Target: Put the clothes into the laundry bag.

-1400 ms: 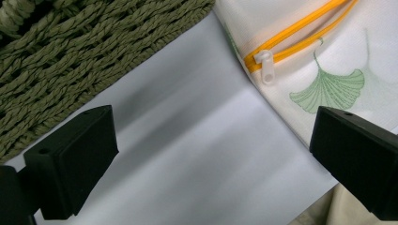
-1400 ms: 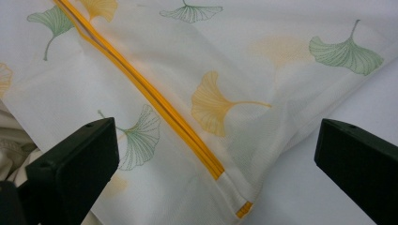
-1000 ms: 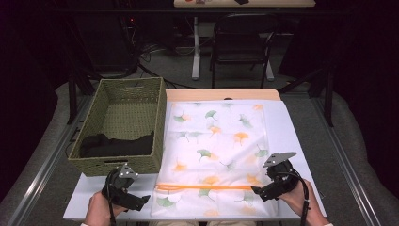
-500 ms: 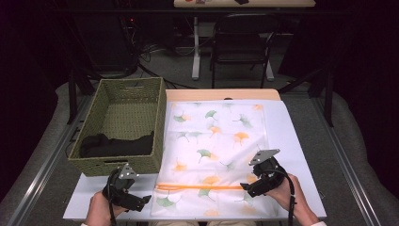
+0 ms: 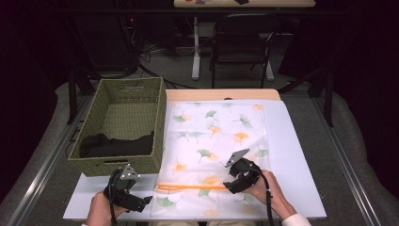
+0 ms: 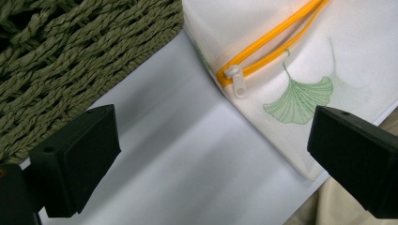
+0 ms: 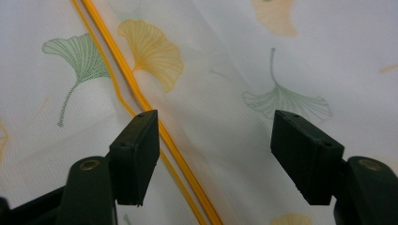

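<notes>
Closing in on the zipper end of the mesh laundry bag [image 5: 214, 155], lying flat on the bench [image 5: 296, 155] beside the wicker basket [image 5: 123, 125].
We're narrowing the right gripper [image 7: 213, 159] fingers, nothing pinched yet; let's pin fabric beside the orange zipper [image 7: 141, 101]. Left gripper [image 6: 211, 164] fingers spread, lining up on the zipper pull [image 6: 237, 79].

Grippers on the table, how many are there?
2. The left gripper sits at the near left, just in front of the woven basket. The right gripper is over the leaf-print mesh bag, by its orange zipper.
</notes>
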Demonstrator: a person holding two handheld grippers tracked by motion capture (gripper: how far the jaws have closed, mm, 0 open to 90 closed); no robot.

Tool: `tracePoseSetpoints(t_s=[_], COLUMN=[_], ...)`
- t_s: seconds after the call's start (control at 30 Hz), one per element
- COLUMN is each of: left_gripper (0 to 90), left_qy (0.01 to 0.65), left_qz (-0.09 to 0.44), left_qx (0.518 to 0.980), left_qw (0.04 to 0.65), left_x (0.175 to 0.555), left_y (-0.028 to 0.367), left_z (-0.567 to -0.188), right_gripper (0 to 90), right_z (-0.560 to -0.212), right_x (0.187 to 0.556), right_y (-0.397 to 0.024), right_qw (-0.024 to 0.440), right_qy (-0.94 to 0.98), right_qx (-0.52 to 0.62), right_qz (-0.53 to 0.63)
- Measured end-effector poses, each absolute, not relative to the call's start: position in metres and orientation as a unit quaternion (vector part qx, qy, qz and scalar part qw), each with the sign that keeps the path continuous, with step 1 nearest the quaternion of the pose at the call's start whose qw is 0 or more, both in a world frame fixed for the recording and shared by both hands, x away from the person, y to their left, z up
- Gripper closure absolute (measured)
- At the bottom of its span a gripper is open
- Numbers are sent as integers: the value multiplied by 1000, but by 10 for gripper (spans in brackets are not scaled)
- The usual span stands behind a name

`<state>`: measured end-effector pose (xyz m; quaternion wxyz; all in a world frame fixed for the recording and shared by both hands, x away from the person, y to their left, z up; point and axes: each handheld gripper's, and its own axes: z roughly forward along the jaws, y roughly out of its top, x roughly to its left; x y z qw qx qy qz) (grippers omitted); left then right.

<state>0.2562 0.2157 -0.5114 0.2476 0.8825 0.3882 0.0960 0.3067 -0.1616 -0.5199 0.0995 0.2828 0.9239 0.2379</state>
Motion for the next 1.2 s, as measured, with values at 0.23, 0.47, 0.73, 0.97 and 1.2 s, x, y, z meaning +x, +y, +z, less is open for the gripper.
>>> tracePoseSetpoints(t_s=[0.23, 0.47, 0.73, 0.97, 1.2], left_gripper=[22, 21, 20, 20, 20], left_qy=[382, 369, 357, 350, 344], left_qz=[92, 86, 76, 59, 66], left_qx=[886, 890, 896, 898, 900], left_qw=[247, 253, 254, 258, 258], left_x=[256, 256, 259, 261, 263], left_y=[214, 210, 203, 199, 195], left_z=[-512, -512, -513, -513, -514], right_gripper=[389, 345, 268, 430, 571], right_z=[-533, -539, -541, -539, -538], right_x=[312, 313, 314, 319, 319], right_y=[-146, -144, -142, -147, -149], right_qw=[94, 72, 56, 60, 69], right_qy=[935, 937, 939, 931, 924], right_qx=[266, 263, 262, 279, 296], right_qz=[217, 220, 217, 227, 232])
